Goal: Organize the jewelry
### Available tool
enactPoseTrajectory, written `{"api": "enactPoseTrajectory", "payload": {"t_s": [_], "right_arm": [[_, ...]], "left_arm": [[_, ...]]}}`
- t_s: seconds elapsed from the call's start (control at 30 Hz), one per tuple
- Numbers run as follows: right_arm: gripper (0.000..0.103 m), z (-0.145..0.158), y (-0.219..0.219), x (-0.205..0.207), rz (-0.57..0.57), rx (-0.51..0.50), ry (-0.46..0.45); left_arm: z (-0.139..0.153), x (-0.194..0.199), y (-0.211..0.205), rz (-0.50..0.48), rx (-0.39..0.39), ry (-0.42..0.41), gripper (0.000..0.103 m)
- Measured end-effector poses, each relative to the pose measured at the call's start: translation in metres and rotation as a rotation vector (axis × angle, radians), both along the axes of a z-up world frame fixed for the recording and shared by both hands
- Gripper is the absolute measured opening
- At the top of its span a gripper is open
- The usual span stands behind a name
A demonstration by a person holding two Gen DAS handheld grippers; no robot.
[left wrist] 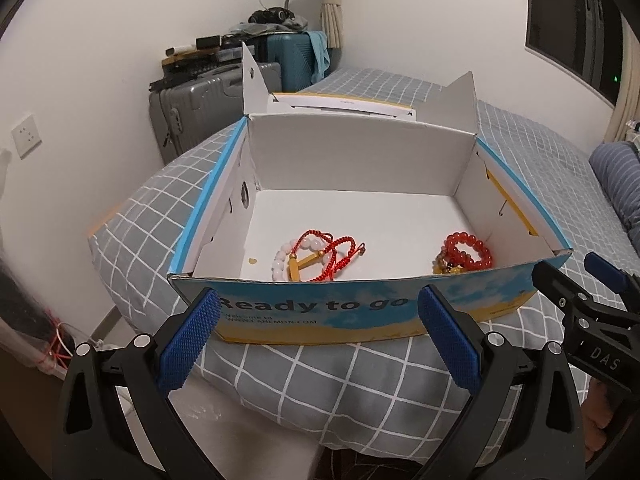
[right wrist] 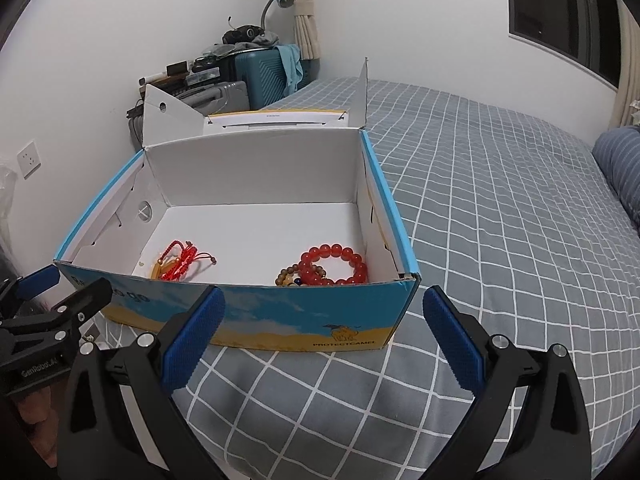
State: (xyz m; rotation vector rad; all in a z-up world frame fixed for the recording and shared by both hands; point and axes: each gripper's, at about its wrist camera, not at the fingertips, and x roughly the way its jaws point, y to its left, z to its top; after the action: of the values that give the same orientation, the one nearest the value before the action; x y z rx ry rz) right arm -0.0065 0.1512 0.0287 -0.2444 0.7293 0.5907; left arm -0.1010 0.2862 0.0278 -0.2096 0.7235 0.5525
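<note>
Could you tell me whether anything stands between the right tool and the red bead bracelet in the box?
Yes: the box's near wall rises between the open right tool and the red bead bracelet. The box is open above, so nothing visible blocks a reach over that wall.

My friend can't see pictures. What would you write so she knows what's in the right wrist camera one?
An open cardboard box sits on a grey checked bedspread, holding a red bead bracelet near its right wall and red cord bracelets near its left. The open right gripper points at the box, empty.
</note>
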Motion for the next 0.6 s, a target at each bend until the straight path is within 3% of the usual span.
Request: {"api": "enactPoseTrajectory", "payload": {"t_s": [0.6], "right_arm": [[0.095, 0.0027, 0.0082, 0.0041, 0.011, -0.011, 0.003]], "left_arm": [[0.0025, 0.0049, 0.0049, 0.03, -0.003, 0.005, 0.097]]}}
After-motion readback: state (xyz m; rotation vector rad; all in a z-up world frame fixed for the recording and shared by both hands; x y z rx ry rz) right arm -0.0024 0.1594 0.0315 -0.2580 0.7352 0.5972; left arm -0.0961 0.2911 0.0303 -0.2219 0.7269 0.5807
